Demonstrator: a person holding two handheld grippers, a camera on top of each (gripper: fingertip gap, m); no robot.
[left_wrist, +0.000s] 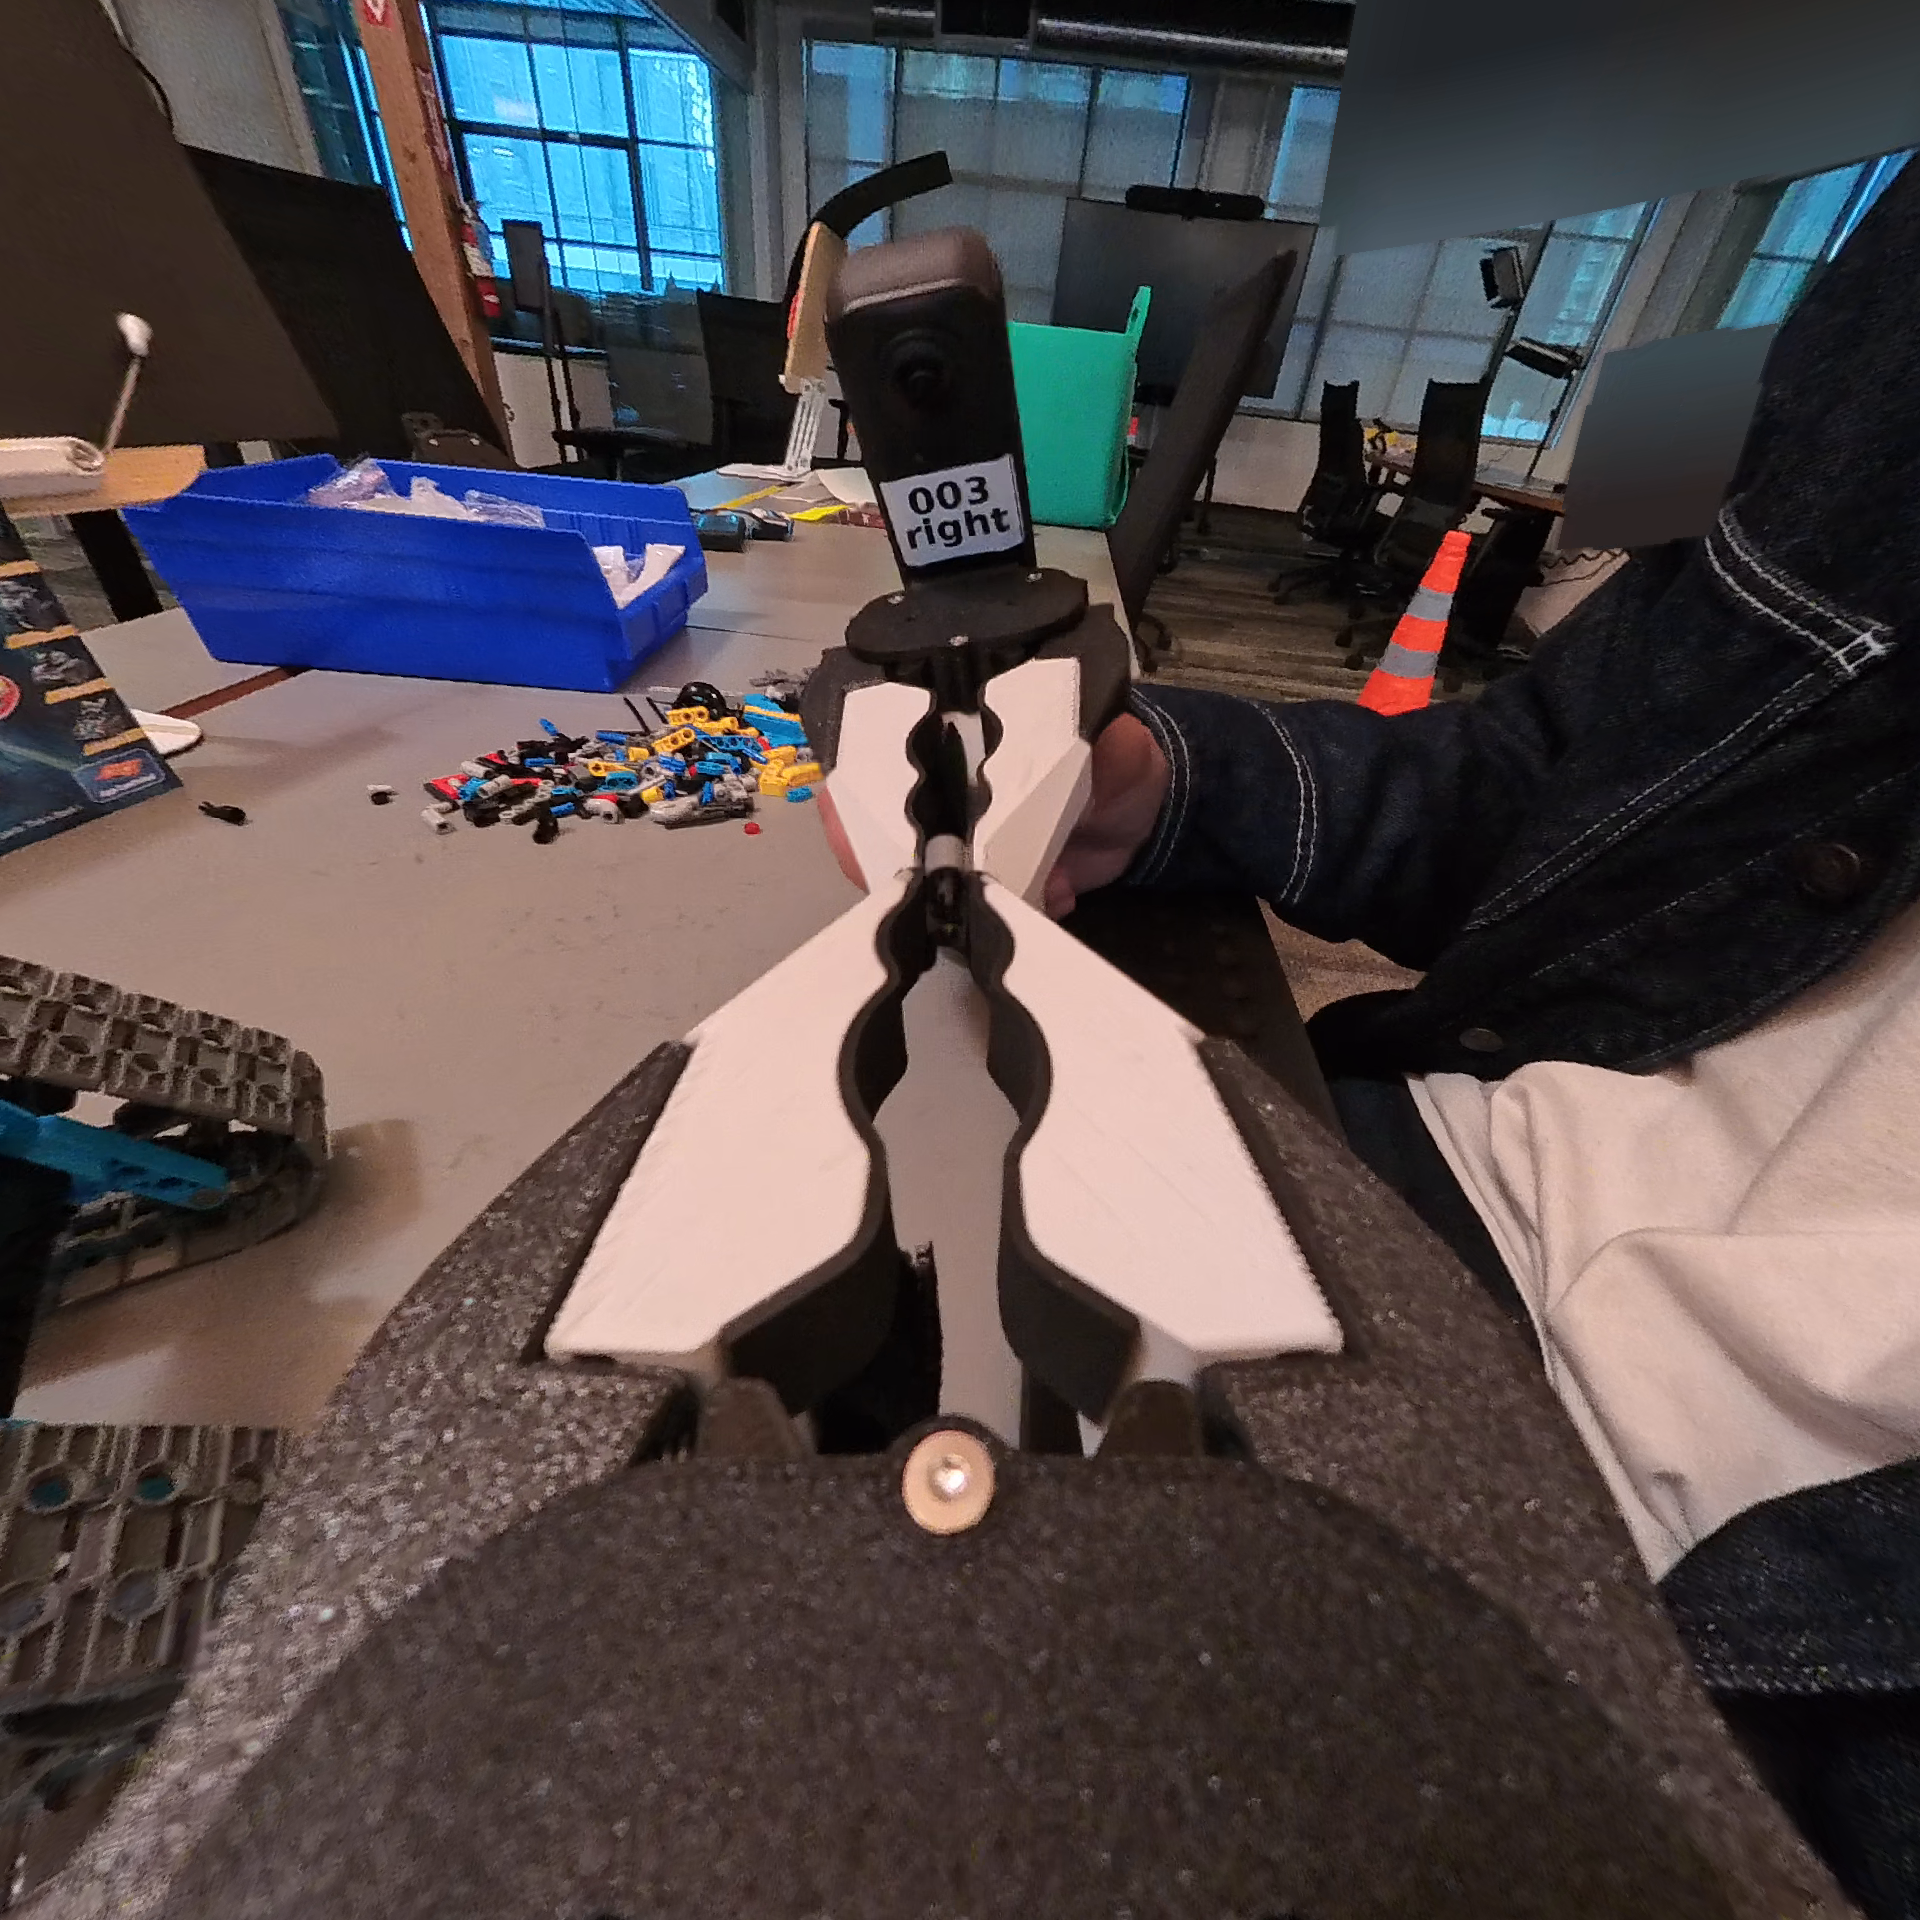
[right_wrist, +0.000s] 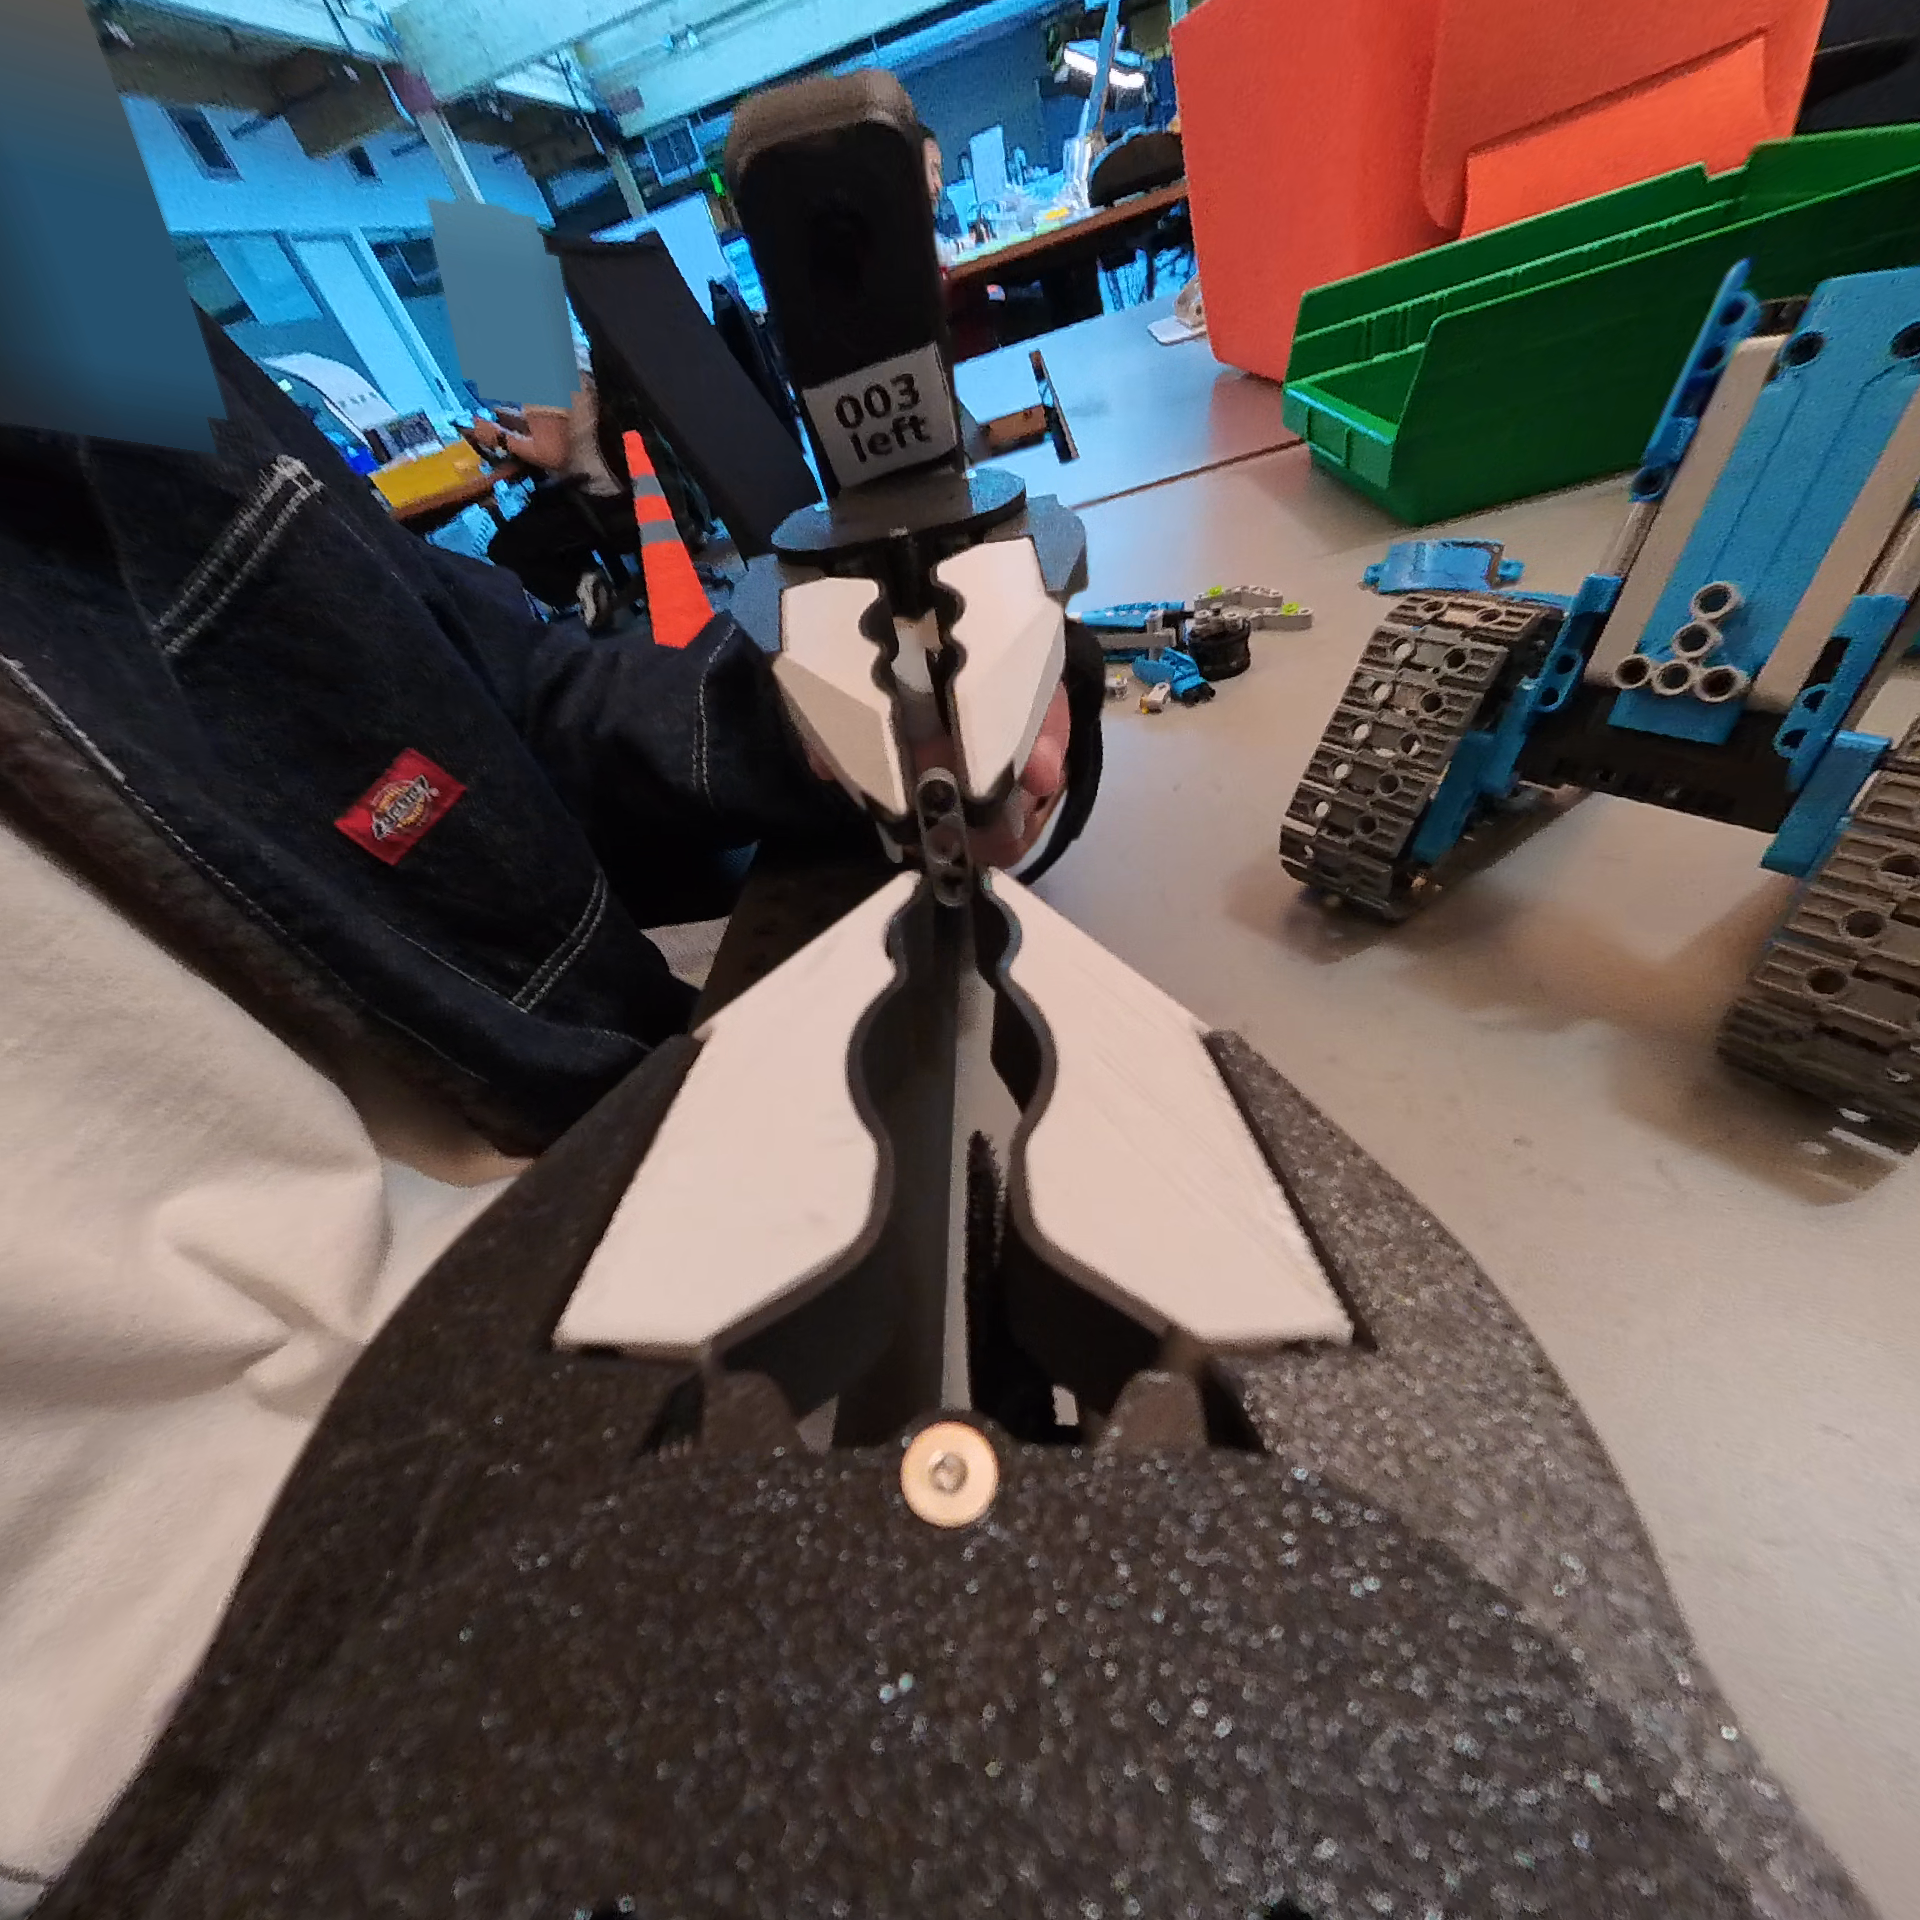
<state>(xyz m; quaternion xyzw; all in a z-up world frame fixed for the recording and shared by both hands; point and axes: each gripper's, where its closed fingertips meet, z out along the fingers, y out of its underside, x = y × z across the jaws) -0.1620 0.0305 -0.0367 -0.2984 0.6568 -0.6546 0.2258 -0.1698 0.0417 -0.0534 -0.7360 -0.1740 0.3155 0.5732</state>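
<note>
We found the two grippers meeting tip to tip above the near edge of the grey table (left_wrist: 436, 997). In the left wrist view, from left to right, we noted a tracked blue-and-grey brick vehicle (left_wrist: 156, 1132) at the left edge of the table, a blue bin (left_wrist: 416, 582) toward the far side, a pile of loose building pieces (left_wrist: 634, 769) in front of the bin, and an orange cone (left_wrist: 1418, 634) on the floor beyond. The left gripper (left_wrist: 948, 894) was clenched on a small dark grey beam with holes (right_wrist: 943, 831), which stood upright between its fingertips. The right gripper (right_wrist: 948, 896) was also clenched at the tip, against the lower end of the same beam; we could not tell whether it truly gripped it. In the right wrist view we recorded a few loose pieces (right_wrist: 1195, 644) mid-table, the vehicle at the right, and a green bin (right_wrist: 1558, 343) behind it, before an orange panel (right_wrist: 1351, 156).
</note>
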